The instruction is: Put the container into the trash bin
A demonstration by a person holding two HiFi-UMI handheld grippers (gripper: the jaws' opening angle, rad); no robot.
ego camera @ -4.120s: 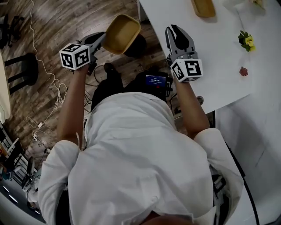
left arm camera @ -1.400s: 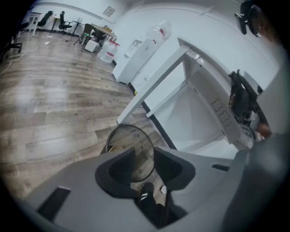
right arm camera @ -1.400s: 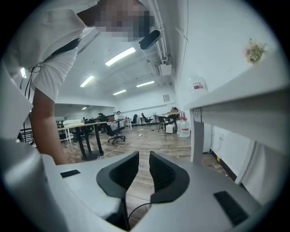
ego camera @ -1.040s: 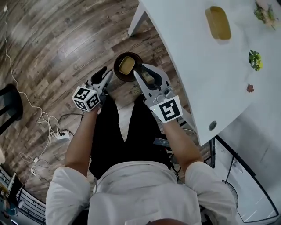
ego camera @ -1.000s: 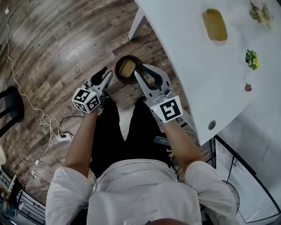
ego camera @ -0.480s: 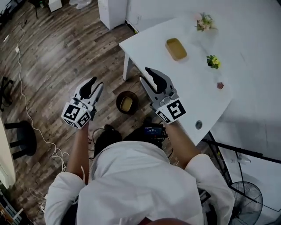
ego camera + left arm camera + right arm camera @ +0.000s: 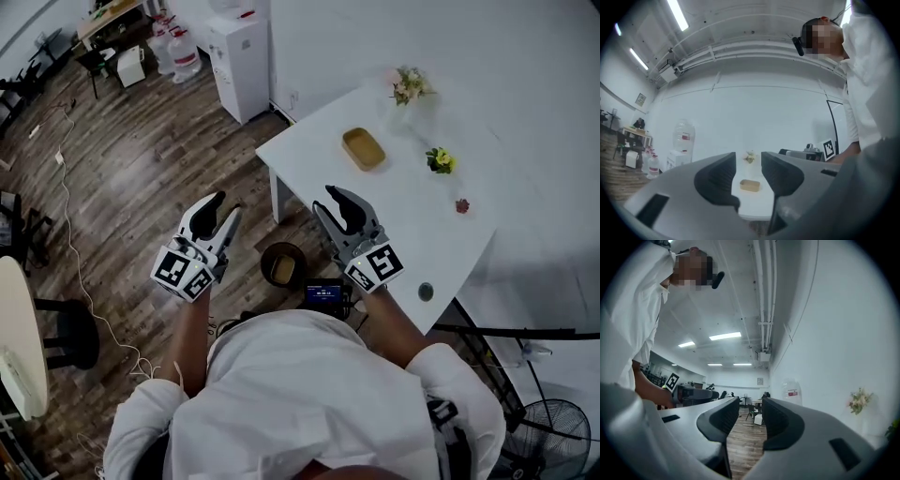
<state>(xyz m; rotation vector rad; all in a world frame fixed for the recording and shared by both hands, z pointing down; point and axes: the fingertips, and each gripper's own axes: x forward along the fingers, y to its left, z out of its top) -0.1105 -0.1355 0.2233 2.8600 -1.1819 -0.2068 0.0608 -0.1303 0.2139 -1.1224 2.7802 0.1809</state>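
Observation:
The dark round trash bin point(image 7: 282, 265) stands on the wood floor by the table's corner, and a tan container point(image 7: 280, 271) lies inside it. A second tan container point(image 7: 364, 148) point(image 7: 750, 185) rests on the white table point(image 7: 412, 234). My left gripper point(image 7: 223, 208) point(image 7: 748, 171) is raised left of the bin and my right gripper point(image 7: 330, 203) point(image 7: 751, 416) right of it, both well above it. Both sets of jaws are opening and nothing is between either pair.
Small flower bunches point(image 7: 408, 86) point(image 7: 439, 160) and a red bit point(image 7: 462, 205) lie on the table. A white cabinet point(image 7: 237, 52) and water bottles point(image 7: 178, 52) stand by the far wall. A stool point(image 7: 70, 333), a cable point(image 7: 70, 225) and a round table edge point(image 7: 19, 347) are at left.
Both grippers have risen from low beside the bin to about table height, and their jaws have spread. The container held over the bin earlier now lies in it.

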